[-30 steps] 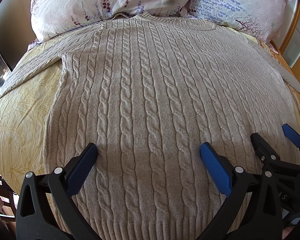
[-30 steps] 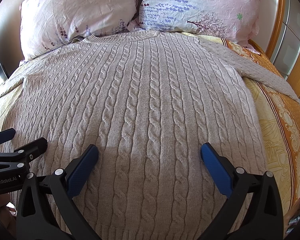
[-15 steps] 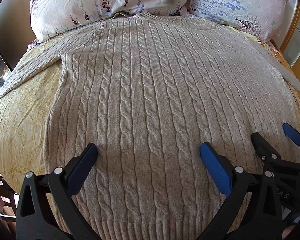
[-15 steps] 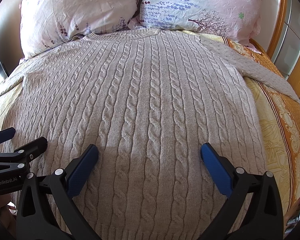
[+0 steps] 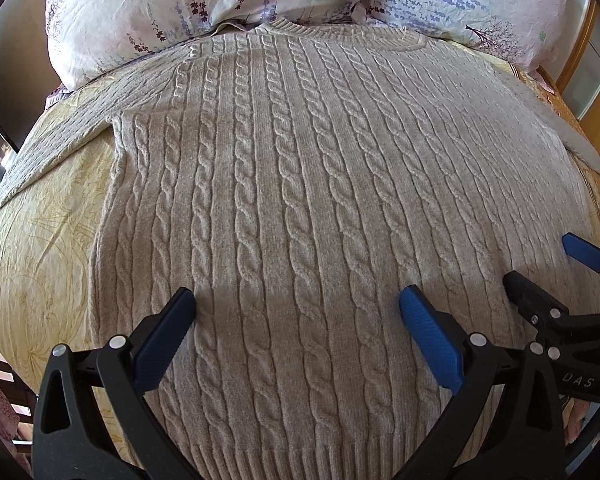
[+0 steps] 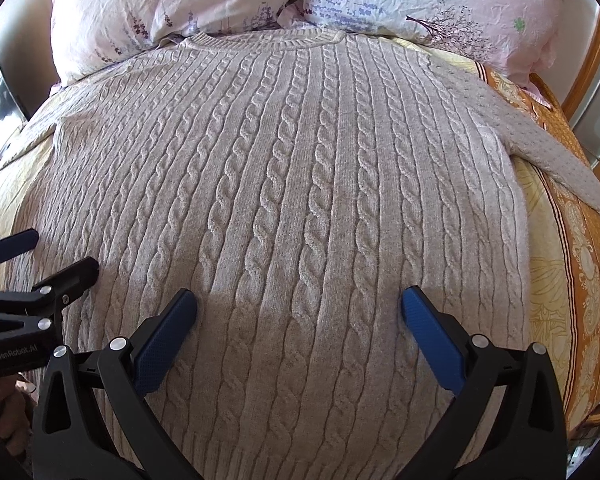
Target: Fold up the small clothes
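Here the beige cable-knit sweater [image 5: 300, 200] lies flat and face up on the bed, spread out wide, with its round collar [image 6: 260, 40] touching the two pillows at the far end and its ribbed hem [image 5: 300, 456] nearest to me. One sleeve [image 5: 60, 136] goes out to the left over the yellow bedsheet [image 5: 32, 264], and the other sleeve [image 6: 540, 140] goes out to the right, over the orange patterned border [image 6: 580, 264] of the sheet.

My left gripper [image 5: 296, 336] is over the lower part of the sweater, a little above the hem. Its jaws are spread wide, and several cable columns of the knit lie between the two blue pads [image 5: 428, 336]. The pads are very close to the fabric, but I cannot tell if they touch it. Nothing is held.

My right gripper [image 6: 300, 336] is just beside it, over the same lower part but more to the right side of the sweater. Its jaws are also wide apart and they grasp nothing; the knit lies between them in the same way.

Behind the collar there is a white pillow with purple flowers [image 5: 180, 4] on the left and a pink pillow with lavender print [image 6: 440, 4] on the right. A wooden bed frame [image 6: 584, 60] is at the far right.
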Demonstrator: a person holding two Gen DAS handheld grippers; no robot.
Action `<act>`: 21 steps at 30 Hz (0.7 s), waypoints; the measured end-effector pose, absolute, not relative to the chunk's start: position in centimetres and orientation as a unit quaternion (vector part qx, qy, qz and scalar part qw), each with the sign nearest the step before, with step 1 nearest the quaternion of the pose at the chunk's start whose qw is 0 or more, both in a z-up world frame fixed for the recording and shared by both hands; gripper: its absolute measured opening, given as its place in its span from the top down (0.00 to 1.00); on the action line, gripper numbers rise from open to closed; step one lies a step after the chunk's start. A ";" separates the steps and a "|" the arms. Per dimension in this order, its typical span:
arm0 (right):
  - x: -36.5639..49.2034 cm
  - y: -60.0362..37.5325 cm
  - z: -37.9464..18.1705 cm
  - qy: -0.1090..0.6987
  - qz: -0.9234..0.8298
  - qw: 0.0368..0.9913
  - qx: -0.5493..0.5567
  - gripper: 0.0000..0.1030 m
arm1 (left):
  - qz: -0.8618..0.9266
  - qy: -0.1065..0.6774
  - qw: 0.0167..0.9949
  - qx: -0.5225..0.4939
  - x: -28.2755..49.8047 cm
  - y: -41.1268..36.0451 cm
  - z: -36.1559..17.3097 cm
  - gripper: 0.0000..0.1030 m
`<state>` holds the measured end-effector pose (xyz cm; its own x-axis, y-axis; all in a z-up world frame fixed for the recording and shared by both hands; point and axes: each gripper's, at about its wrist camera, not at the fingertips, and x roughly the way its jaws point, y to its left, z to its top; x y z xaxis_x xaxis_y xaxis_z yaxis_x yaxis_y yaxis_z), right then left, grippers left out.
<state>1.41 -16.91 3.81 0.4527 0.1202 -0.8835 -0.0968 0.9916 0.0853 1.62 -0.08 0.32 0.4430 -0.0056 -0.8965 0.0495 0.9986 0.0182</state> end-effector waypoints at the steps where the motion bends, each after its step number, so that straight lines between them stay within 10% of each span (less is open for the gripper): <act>1: 1.4 -17.1 3.9 0.516 0.079 0.853 0.006 0.01 | -0.017 0.526 0.850 0.017 2.0 0.0 0.4 0.02; 8: 2.9 -27.4 6.9 0.446 0.072 0.874 0.179 0.01 | -0.027 0.486 0.873 -0.020 4.8 1.3 1.9 0.02; 15: 6.9 -40.1 5.4 0.419 -0.039 0.842 0.336 0.33 | -0.030 0.438 0.898 -0.036 7.2 2.6 2.3 0.02; 21: 9.5 -42.6 1.7 0.448 -0.048 0.794 0.408 0.38 | -0.121 0.398 0.895 -0.160 6.9 4.8 1.2 0.02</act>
